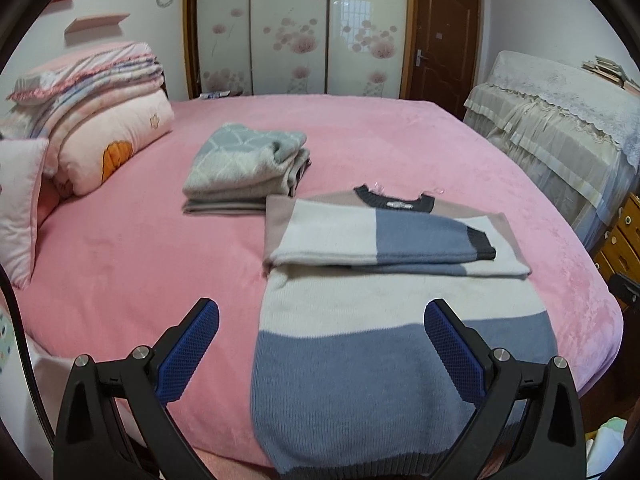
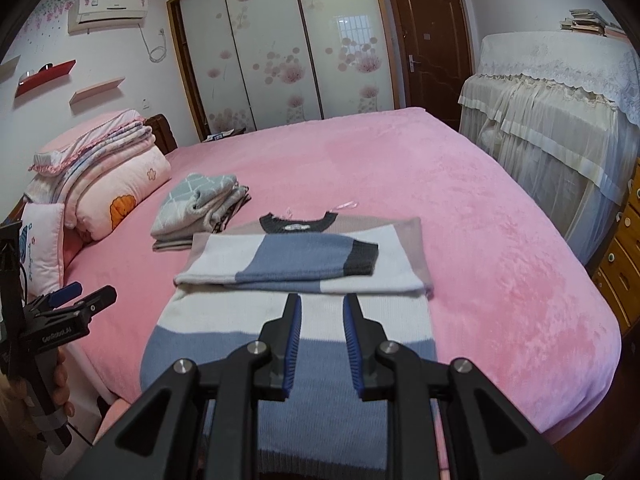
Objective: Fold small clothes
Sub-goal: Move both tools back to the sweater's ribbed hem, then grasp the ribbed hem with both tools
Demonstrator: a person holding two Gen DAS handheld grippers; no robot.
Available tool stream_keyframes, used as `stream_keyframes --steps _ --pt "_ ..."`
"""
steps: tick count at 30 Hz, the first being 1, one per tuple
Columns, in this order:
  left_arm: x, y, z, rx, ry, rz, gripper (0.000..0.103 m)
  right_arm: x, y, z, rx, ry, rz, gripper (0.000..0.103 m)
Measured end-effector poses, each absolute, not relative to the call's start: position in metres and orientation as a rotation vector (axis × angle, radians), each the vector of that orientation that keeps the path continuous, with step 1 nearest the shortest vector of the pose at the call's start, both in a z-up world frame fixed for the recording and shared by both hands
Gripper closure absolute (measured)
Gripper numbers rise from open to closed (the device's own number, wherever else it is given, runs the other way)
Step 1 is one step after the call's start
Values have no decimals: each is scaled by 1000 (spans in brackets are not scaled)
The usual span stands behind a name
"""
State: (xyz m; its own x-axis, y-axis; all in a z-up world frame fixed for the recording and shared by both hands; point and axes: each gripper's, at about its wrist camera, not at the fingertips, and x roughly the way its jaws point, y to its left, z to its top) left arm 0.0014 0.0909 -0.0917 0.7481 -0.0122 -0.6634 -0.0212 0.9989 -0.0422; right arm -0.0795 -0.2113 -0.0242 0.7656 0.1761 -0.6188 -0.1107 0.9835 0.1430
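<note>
A: Where is the sweater?

B: The striped sweater [image 1: 400, 320] lies flat on the pink bed [image 1: 140, 260], hem toward the near edge at 6 o'clock, collar away at 12. Both sleeves are folded across the chest; the top one ends in a dark cuff [image 1: 482, 244] at the sweater's 3 o'clock side.

A: And the left gripper [image 1: 322, 336]?

B: Spread wide, holding nothing. It hangs above the sweater's near left edge: one blue finger pad [image 1: 192, 354] over bare pink blanket, the other over the blue band.

A: The right gripper [image 2: 322, 336]?

B: Its jaws are parted by a narrow gap and grasp nothing. It sits over the white band, pointing at the folded sleeves. In that view the left gripper appears at 9 o'clock, off the bed edge.

A: Anything else on the bed?

B: A stack of folded clothes [image 1: 248, 168] at 11 o'clock from the sweater, just beside its shoulder. Folded quilts [image 1: 92, 112] and a pillow [image 1: 20, 208] sit at 9 to 10 o'clock.
</note>
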Motion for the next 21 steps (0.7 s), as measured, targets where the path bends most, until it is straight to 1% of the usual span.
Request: stream_keyframes --steps 6,17,21 --pt "-2 105 -120 -121 786 -5 1 -91 -210 -49 83 729 163 82" --pt "-16 131 -178 -114 906 19 1 -103 -213 -93 66 795 175 82" --pt "-24 143 -202 -127 959 11 1 -104 -220 -115 75 844 173 82"
